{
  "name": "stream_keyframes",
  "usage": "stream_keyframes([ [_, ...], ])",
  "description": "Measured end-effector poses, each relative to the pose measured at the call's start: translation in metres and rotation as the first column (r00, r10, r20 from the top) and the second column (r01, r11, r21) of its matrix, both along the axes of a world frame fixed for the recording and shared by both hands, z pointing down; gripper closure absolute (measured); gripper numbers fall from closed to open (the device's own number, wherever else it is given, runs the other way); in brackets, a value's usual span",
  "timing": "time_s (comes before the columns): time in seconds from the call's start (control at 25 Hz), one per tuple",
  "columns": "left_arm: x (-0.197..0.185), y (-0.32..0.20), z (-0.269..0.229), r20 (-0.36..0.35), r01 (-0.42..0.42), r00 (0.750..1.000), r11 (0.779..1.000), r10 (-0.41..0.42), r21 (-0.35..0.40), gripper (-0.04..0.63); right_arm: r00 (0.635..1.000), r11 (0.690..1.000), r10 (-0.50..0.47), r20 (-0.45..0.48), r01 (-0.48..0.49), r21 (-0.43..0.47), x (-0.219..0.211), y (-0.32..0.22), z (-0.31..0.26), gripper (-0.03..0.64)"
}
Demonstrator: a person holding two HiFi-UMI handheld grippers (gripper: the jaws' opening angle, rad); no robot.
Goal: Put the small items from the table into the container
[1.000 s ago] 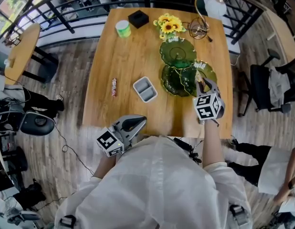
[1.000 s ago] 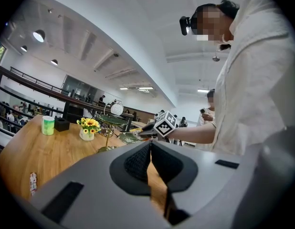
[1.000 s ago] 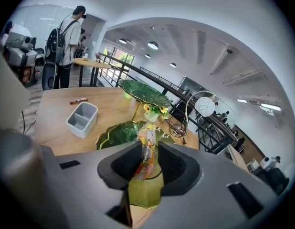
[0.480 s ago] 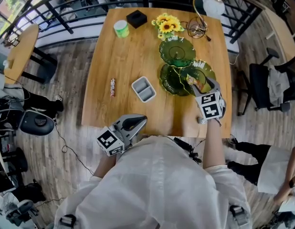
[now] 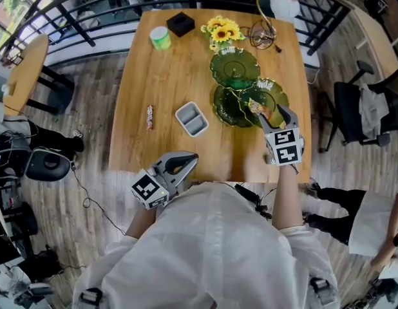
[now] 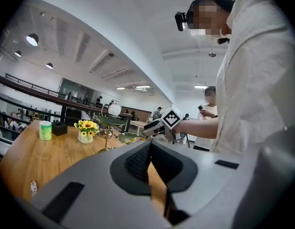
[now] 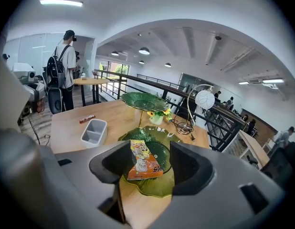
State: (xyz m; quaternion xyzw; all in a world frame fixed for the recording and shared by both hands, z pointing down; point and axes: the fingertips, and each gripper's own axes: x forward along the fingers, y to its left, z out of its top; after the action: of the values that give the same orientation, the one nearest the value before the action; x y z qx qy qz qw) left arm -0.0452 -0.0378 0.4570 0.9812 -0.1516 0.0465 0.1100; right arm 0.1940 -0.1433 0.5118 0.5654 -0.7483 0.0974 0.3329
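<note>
right claw (image 7: 148, 165): jaws wide apart and gripping nothing; it tilts down over the green plates at the counter's right side.
between its jaws: an orange snack packet (image 7: 142, 162) shows in the gap, lying flat on a green glass plate (image 7: 157, 189); neither pad presses it.
green plates: the plate with the packet sits on the wooden counter (image 5: 167, 82) and overlaps a second green plate (image 5: 228, 105); a third (image 5: 234, 69) rides higher on a gold stem behind them.
left claw (image 6: 150, 149): jaws closed together with nothing between them; held about level by the counter's near edge, close to the person's body, well apart from the right claw.
container (image 5: 192, 119): a grey tray with two compartments, on the counter just left of the green plates.
small wrapped item (image 5: 149, 116): a slim sweet in a wrapper, on the counter left of the container, not touching it.
far end of counter: a pot of sunflowers (image 5: 219, 31), a green cup (image 5: 160, 38) and a black box (image 5: 181, 24).
</note>
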Motion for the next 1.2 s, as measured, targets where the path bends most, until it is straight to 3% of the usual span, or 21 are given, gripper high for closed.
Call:
stream_keyframes([
  [0.12, -0.002, 0.003, 0.0, -0.009, -0.02, 1.0, 1.0, 0.02, -0.001, 0.589, 1.0, 1.0, 0.006, -0.003, -0.006, 0.004, -0.002, 0.002, 0.0, 0.375],
  [0.28, 0.001, 0.005, -0.013, -0.09, -0.045, 0.995, 0.997, 0.039, -0.059, 0.588, 1.0, 1.0, 0.012, -0.003, -0.012, 0.011, -0.001, 0.005, -0.004, 0.376],
  [0.72, 0.003, 0.009, -0.012, -0.084, -0.041, 0.996, 0.998, 0.037, -0.051, 0.588, 0.999, 0.999, 0.043, -0.008, -0.043, 0.009, 0.012, 0.032, 0.0, 0.376],
  [0.96, 0.005, 0.014, -0.011, -0.085, -0.066, 0.994, 0.996, 0.061, -0.053, 0.588, 0.999, 0.997, 0.045, 0.019, -0.046, 0.063, 0.007, 0.049, -0.004, 0.379],
  [1.08, 0.009, 0.015, -0.011, -0.081, -0.075, 0.994, 0.996, 0.071, -0.056, 0.588, 0.999, 0.995, 0.035, 0.034, -0.038, 0.095, 0.006, 0.053, -0.006, 0.412],
  [1.2, 0.012, 0.015, -0.011, -0.079, -0.08, 0.994, 0.995, 0.075, -0.057, 0.588, 0.998, 0.99, 0.048, 0.04, -0.053, 0.133, 0.011, 0.059, -0.01, 0.529],
])
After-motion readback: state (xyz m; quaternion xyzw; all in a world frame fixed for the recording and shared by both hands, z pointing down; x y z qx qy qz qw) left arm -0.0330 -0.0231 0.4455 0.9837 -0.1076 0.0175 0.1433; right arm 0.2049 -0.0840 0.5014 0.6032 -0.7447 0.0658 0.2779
